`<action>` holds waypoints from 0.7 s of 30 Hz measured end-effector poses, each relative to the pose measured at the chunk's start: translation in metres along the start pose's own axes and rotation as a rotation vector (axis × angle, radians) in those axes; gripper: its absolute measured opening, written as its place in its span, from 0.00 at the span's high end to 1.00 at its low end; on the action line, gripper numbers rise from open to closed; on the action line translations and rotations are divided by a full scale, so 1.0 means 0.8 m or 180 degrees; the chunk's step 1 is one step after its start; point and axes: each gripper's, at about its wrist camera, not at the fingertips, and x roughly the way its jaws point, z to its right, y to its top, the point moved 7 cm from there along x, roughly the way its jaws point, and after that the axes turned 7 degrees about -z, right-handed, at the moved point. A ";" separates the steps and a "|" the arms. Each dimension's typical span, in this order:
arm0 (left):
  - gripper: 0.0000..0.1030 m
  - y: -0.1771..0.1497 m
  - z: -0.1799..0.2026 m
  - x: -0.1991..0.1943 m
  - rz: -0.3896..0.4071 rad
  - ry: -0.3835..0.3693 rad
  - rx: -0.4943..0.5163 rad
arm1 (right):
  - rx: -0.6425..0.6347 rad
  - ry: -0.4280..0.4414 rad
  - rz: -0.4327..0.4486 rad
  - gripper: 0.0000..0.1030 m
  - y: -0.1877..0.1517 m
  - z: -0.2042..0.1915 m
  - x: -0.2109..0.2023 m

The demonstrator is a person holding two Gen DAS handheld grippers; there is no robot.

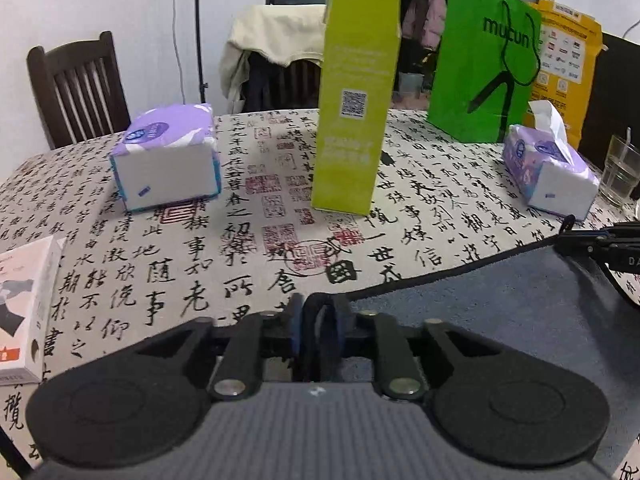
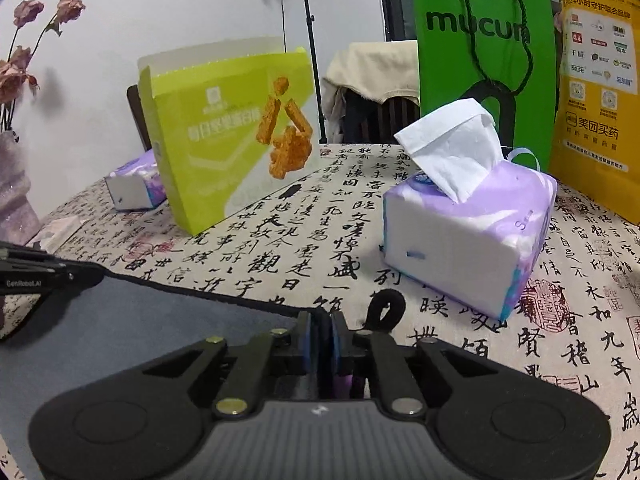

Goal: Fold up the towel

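A grey-blue towel [image 1: 500, 308] with a dark hem lies stretched over the calligraphy-print tablecloth [image 1: 180, 264]; it also shows in the right wrist view [image 2: 152, 320]. My left gripper [image 1: 320, 320] is shut on the towel's left far corner, with a fold of dark hem between its blue pads. My right gripper [image 2: 325, 340] is shut on the towel's right far corner, its hanging loop [image 2: 386, 310] sticking out beside the fingers. Each gripper shows at the edge of the other view, the right one [image 1: 600, 242] and the left one [image 2: 44, 274].
Beyond the towel stand a lime-green carton [image 1: 356, 100], a green paper bag [image 1: 484, 64], a yellow bag [image 2: 596, 92], two purple tissue packs [image 1: 168, 156] [image 2: 468, 228], a glass [image 1: 620, 172], a white box [image 1: 24, 308] and a vase with dried roses [image 2: 12, 184]. Chairs stand behind the table.
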 end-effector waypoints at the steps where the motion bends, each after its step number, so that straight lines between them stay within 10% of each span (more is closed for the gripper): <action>1: 0.66 0.000 -0.002 -0.002 0.0011 0.0000 -0.0013 | 0.0001 -0.0023 -0.0001 0.83 0.001 0.000 -0.001; 15: 0.50 -0.016 0.015 -0.086 0.0181 0.0012 0.0003 | -0.0084 -0.0103 0.0171 0.63 -0.001 -0.015 -0.067; 18: 0.31 -0.026 0.024 -0.108 0.0263 0.0108 0.0062 | -0.0089 -0.0095 0.0204 0.59 -0.009 -0.023 -0.087; 21: 0.00 -0.037 0.028 -0.126 0.0347 0.0283 0.0076 | -0.0107 -0.0095 0.0248 0.23 -0.017 -0.032 -0.106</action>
